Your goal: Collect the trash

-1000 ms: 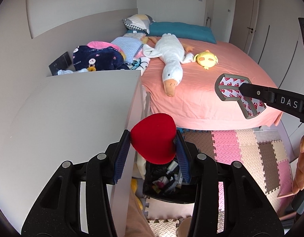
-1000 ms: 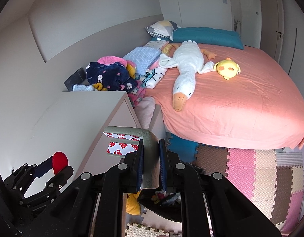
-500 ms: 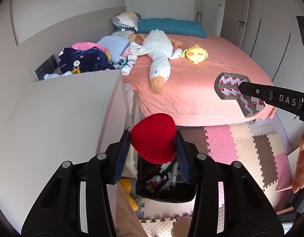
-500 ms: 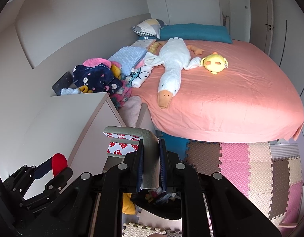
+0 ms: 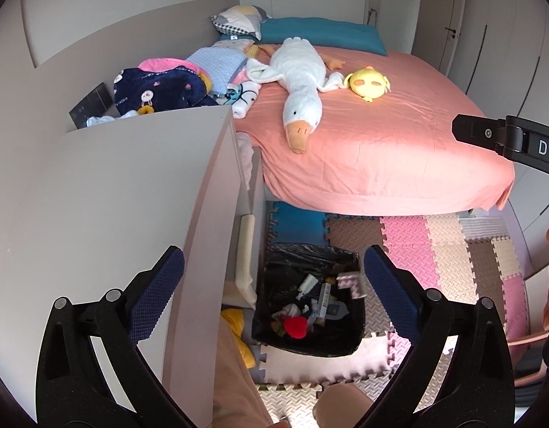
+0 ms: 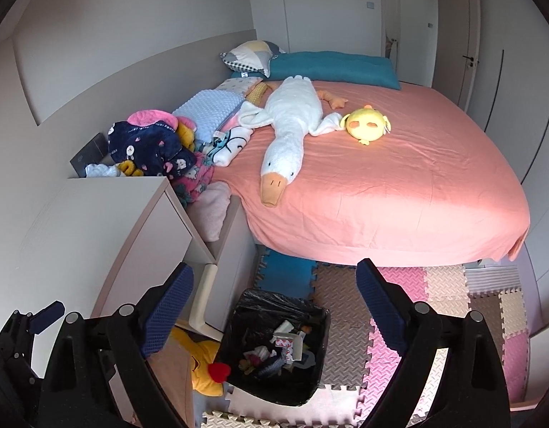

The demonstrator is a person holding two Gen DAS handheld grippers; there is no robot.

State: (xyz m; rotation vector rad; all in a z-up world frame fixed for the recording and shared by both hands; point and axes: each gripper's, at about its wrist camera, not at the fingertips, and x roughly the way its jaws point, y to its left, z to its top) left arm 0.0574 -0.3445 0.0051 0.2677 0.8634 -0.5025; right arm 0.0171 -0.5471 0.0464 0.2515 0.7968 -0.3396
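A black-lined trash bin (image 5: 349, 339) stands on the foam mat beside the desk and holds several scraps. The red heart-shaped object (image 5: 295, 327) lies inside it; in the right wrist view the red heart (image 6: 219, 371) shows at the bin's (image 6: 312, 378) left rim. The grey piece with red-and-white tape (image 5: 352, 282) is at the bin's right side, also among the scraps in the right wrist view (image 6: 287, 343). My left gripper (image 5: 274, 294) is open and empty above the bin. My right gripper (image 6: 274, 308) is open and empty above the bin.
A white desk (image 5: 106, 207) fills the left. A bed with a pink sheet (image 5: 381, 149) carries a white goose plush (image 5: 301, 89) and a yellow chick plush (image 5: 367, 83). Coloured foam mats (image 5: 453, 249) cover the floor. A yellow toy (image 6: 203, 363) lies by the bin.
Both grippers have opened. The red heart has left my left gripper and the taped grey piece has left my right gripper; both now lie in the bin.
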